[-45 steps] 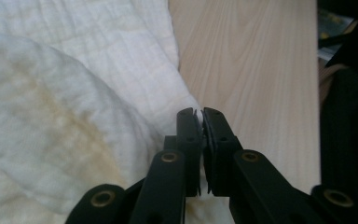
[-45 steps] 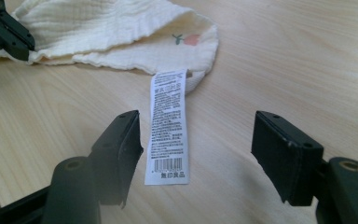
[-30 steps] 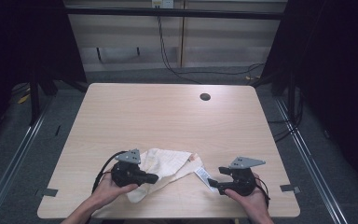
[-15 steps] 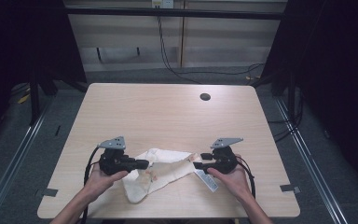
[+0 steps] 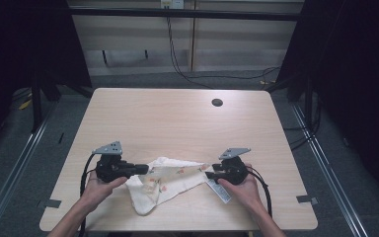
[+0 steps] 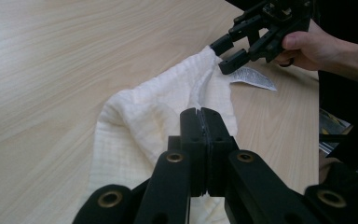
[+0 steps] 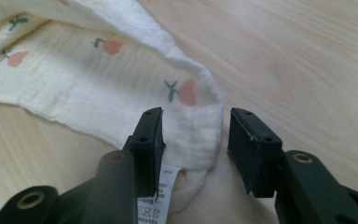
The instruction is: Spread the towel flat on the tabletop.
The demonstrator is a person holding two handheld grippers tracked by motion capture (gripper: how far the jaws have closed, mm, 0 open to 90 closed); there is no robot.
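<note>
Both grippers farther apart — cloth (image 5: 165, 180) stretched; right gripper (image 7: 193, 135) now open.

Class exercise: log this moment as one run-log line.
left gripper: shut on cloth | right gripper: open astride cloth corner, beside care label | table: wood

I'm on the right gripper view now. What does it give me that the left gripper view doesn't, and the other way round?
Right gripper view alone: the cloth's printed side with small red-and-green motifs, a care label hanging under its corner, and the right gripper with jaws apart, the cloth corner between them.

Left gripper view alone: the left gripper with jaws closed on the cloth's plain side, and farther off the other gripper, held in a hand, open at the opposite corner.

Both: the same cream cloth lying on the wooden table.
</note>
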